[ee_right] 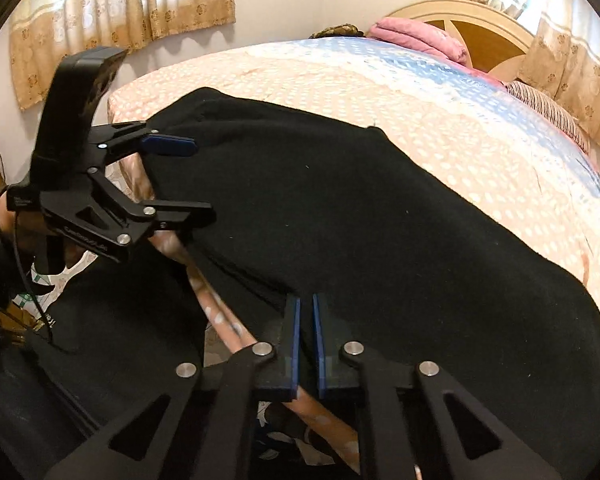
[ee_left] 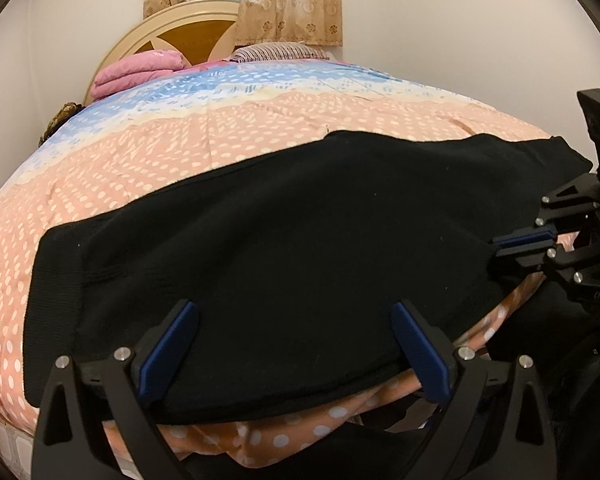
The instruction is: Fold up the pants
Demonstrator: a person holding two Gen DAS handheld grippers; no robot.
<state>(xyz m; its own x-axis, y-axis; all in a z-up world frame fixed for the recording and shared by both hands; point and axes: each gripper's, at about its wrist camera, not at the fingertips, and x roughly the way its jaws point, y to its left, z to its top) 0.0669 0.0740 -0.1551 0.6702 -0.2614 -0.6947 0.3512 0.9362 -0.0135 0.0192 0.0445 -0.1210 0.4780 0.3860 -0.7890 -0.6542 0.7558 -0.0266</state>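
Black pants (ee_left: 280, 240) lie flat across the near edge of a bed, with a ribbed waistband at the left. They also show in the right wrist view (ee_right: 380, 232). My left gripper (ee_left: 294, 344) is open, its blue-padded fingers straddling the pants' near edge. It also shows in the right wrist view (ee_right: 192, 178), jaws apart over the cloth edge. My right gripper (ee_right: 306, 344) is shut on the pants' near edge. It also shows at the right of the left wrist view (ee_left: 500, 246), pinching the cloth.
The bed has a pink and blue dotted cover (ee_left: 220, 128). A folded pink blanket (ee_left: 136, 72) and a striped pillow (ee_left: 276, 52) lie by the headboard (ee_left: 188, 32). Curtains (ee_left: 288, 0) hang on the wall behind. The cover's edge (ee_right: 220, 312) hangs below the pants.
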